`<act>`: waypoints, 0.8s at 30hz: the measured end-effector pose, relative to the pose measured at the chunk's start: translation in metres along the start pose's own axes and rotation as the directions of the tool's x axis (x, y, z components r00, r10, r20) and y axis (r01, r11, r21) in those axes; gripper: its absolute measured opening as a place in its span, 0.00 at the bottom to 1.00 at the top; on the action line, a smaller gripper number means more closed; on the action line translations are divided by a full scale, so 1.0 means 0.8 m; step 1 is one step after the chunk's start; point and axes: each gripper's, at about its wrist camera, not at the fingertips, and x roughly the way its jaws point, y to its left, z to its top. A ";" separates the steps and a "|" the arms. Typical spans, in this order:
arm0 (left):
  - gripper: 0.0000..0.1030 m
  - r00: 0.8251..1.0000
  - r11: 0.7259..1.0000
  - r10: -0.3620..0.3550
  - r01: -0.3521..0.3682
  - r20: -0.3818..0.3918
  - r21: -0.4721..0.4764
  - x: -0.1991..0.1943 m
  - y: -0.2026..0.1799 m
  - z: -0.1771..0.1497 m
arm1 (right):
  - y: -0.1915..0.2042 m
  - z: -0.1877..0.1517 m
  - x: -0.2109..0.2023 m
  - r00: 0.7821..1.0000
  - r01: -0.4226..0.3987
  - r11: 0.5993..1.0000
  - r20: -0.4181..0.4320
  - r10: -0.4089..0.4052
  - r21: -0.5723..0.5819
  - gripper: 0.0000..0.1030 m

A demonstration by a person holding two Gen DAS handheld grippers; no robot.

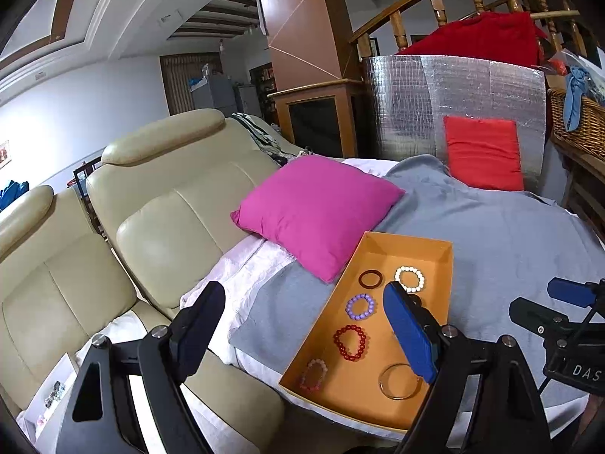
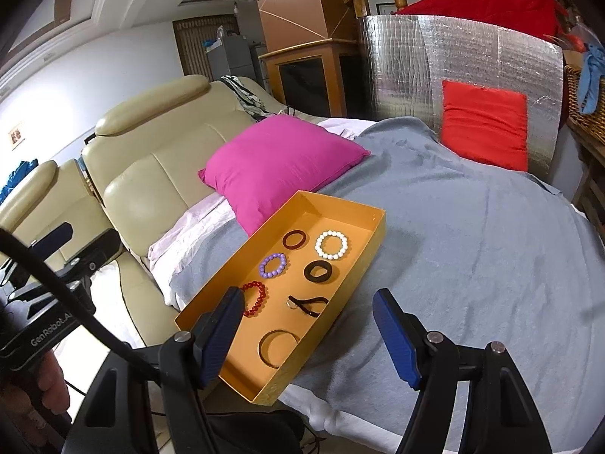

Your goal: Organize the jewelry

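Grey blanket covered the bed. Orange cardboard tray lay on it beside a magenta cushion, holding beaded bracelets, a metal bangle and a black hair tie. Left tongs and right tongs hovered above, both released, empty.

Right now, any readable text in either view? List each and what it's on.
"DAS": on the right gripper body, cut off at the frame edge.
"GenRobot.A": on the left gripper body, the rest hidden behind a cable.
Wall picture: too small to read.
Nothing on the tray.
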 end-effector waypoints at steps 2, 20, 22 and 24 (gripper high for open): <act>0.83 1.000 1.000 0.006 -0.006 -0.001 -0.003 0.001 0.001 0.000 | 0.002 -0.001 0.001 1.000 -0.002 1.000 -0.003 0.002 -0.003 0.72; 0.83 1.000 1.000 0.019 -0.019 -0.007 0.006 0.006 0.002 -0.005 | 0.013 -0.003 0.010 1.000 -0.016 1.000 -0.013 0.016 -0.021 0.72; 0.83 1.000 1.000 0.019 -0.019 -0.008 0.007 0.008 0.003 -0.005 | 0.012 -0.004 0.010 1.000 -0.016 1.000 -0.013 0.016 -0.019 0.72; 0.83 1.000 1.000 0.017 -0.017 -0.009 0.008 0.008 0.002 -0.005 | 0.012 -0.004 0.010 1.000 -0.018 1.000 -0.014 0.017 -0.018 0.72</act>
